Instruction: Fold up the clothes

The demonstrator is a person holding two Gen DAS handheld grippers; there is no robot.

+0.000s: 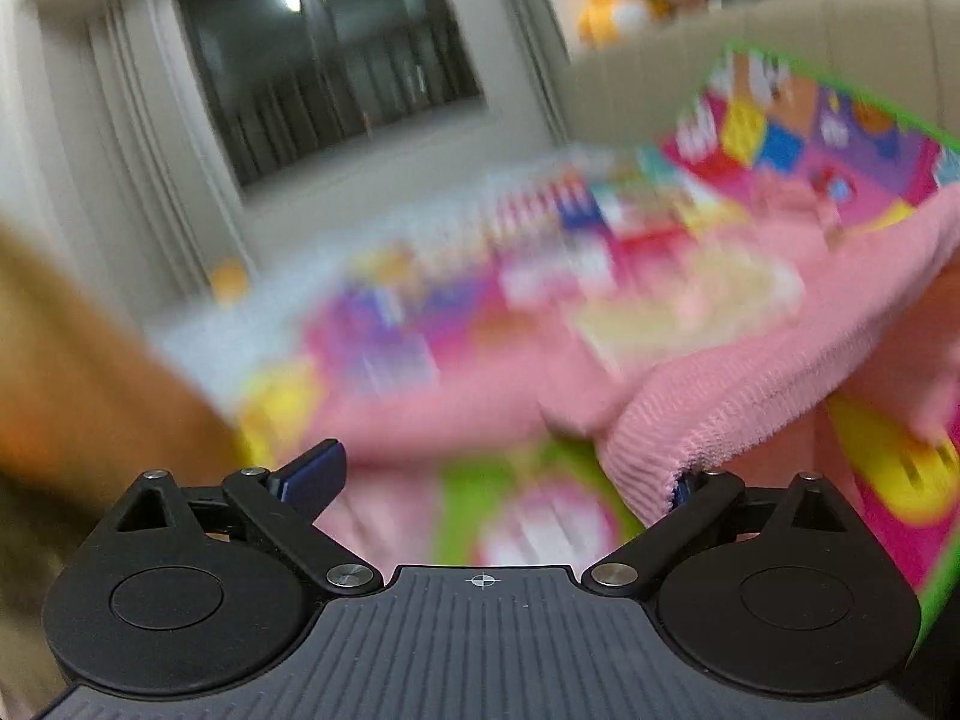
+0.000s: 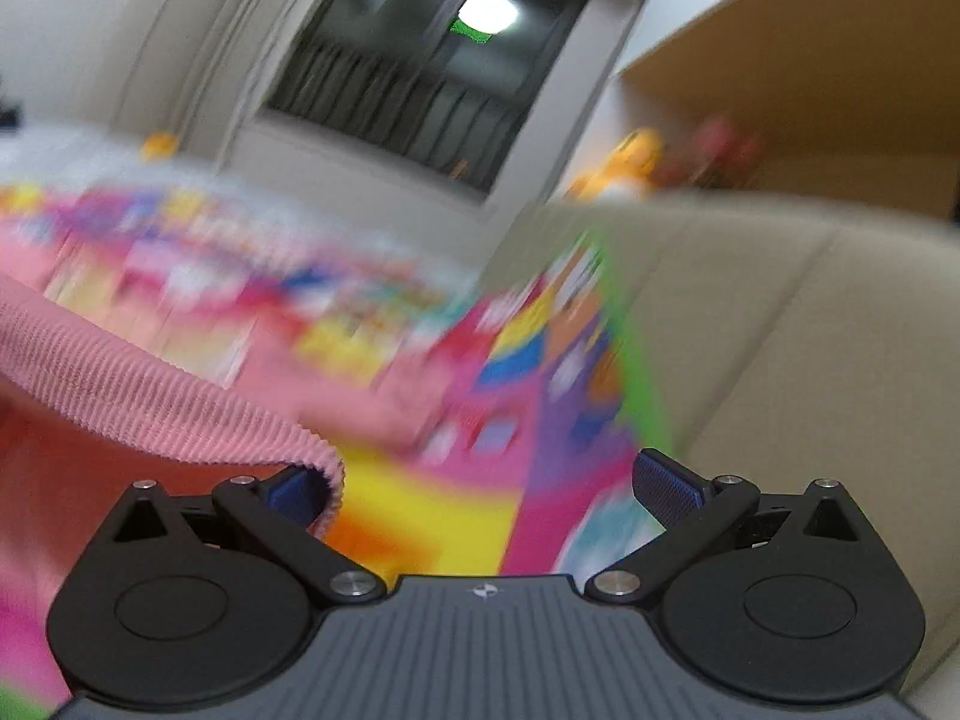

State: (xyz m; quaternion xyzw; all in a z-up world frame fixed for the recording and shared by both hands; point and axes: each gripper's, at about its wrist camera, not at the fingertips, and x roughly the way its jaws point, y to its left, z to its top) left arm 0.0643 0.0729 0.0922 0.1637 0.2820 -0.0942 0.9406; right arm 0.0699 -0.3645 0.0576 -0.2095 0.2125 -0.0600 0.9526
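Note:
A pink knit garment (image 1: 750,360) with a ribbed hem lies over a colourful play mat (image 1: 810,138). In the left wrist view my left gripper (image 1: 498,480) is open; its left pad (image 1: 318,474) is bare and the ribbed hem drapes over the right fingertip, hiding it. In the right wrist view the same pink garment (image 2: 150,384) comes in from the left, and its hem curls over the left finger (image 2: 294,492) of my right gripper (image 2: 480,489), which is open too. The right pad (image 2: 666,486) is bare. Both views are motion-blurred.
A beige padded wall (image 2: 780,330) borders the mat (image 2: 540,348) on the right. A dark window (image 1: 324,60) with pale curtains is ahead. A yellow plush toy (image 1: 618,0) sits beyond the padded wall. Brown fabric (image 1: 72,372) fills the left edge of the left wrist view.

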